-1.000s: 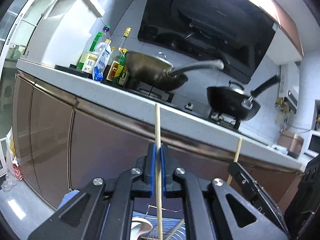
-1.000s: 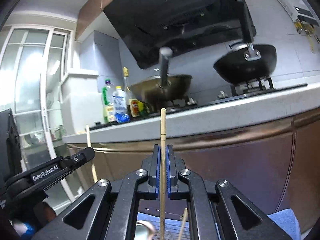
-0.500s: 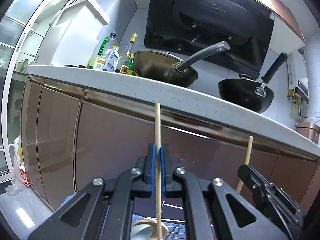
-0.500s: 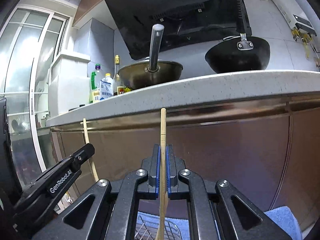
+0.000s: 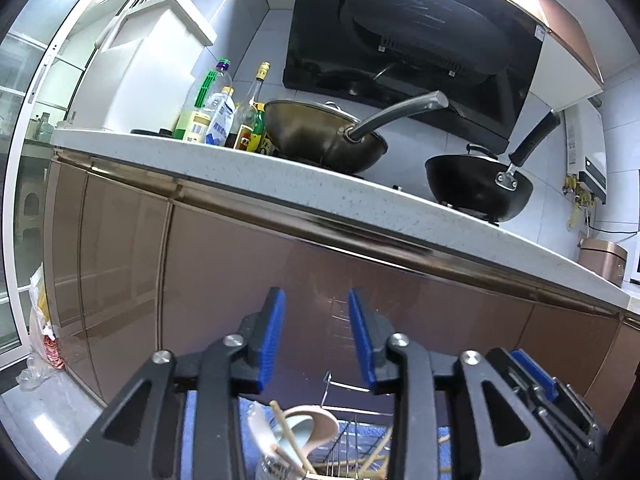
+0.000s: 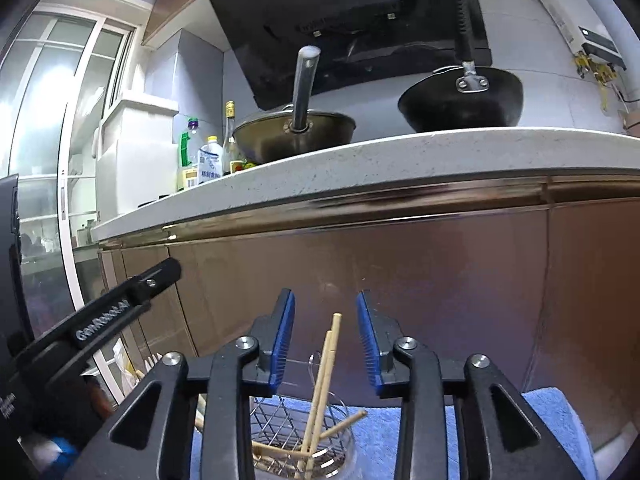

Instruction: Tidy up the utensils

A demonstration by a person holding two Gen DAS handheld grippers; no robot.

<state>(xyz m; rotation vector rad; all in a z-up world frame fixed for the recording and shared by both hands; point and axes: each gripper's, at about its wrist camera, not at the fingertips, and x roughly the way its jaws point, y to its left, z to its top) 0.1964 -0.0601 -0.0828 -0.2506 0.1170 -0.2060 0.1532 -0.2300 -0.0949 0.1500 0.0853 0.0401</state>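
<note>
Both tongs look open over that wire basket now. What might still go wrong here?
1. The chopsticks lean loosely in the wire basket; a knock from the right tongs, whose jaws just opened around their tips, might tip them out.
2. The left tongs, also just opened and empty, hang above spoons and could catch them.

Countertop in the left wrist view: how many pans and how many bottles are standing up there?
Pans: 2 (bronze wok, black pan)
Bottles: 4 visible, clustered left of the wok; any behind them are hidden
Total: 6
</note>
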